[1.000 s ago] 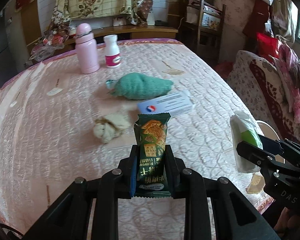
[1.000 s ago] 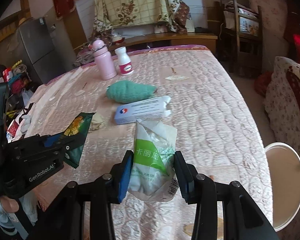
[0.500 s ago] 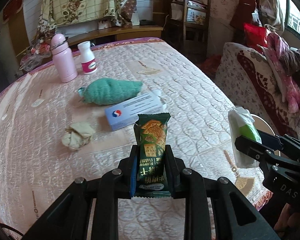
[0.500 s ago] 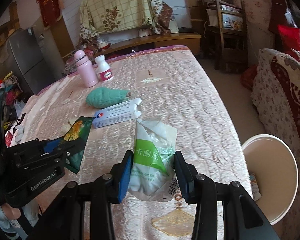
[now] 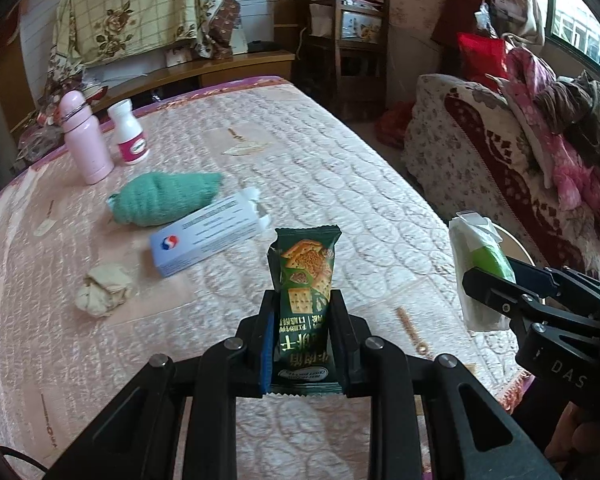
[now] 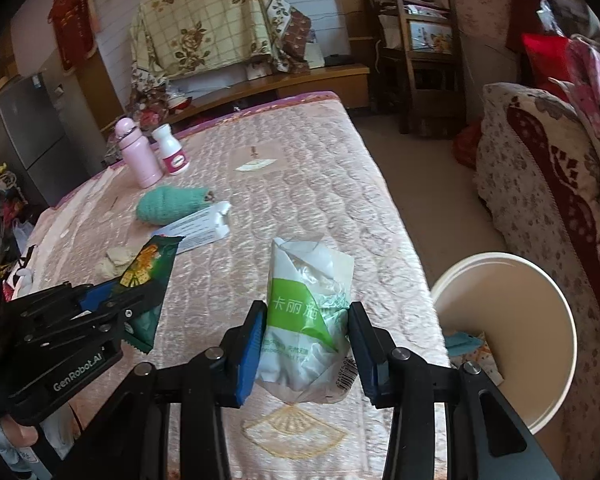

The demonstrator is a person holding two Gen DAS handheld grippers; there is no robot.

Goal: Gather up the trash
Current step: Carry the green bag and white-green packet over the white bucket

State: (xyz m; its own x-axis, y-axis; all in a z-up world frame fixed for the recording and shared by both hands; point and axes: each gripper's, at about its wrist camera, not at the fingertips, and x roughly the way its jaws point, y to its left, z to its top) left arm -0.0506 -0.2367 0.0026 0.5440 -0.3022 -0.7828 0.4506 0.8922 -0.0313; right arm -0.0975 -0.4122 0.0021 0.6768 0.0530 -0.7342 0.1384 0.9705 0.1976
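My left gripper is shut on a dark green cracker wrapper, held upright above the near part of the table; it also shows in the right wrist view. My right gripper is shut on a crumpled white and green plastic bag, near the table's right edge; the bag also shows in the left wrist view. A white trash bin stands on the floor right of the table, with some scraps inside. A crumpled tissue lies on the table.
On the pink quilted table lie a white and blue box, a green knitted pouch, a pink bottle and a white pill bottle. A patterned sofa stands right of the bin.
Both grippers have moved back and to the right with their loads. The bin has come further into the right wrist view.
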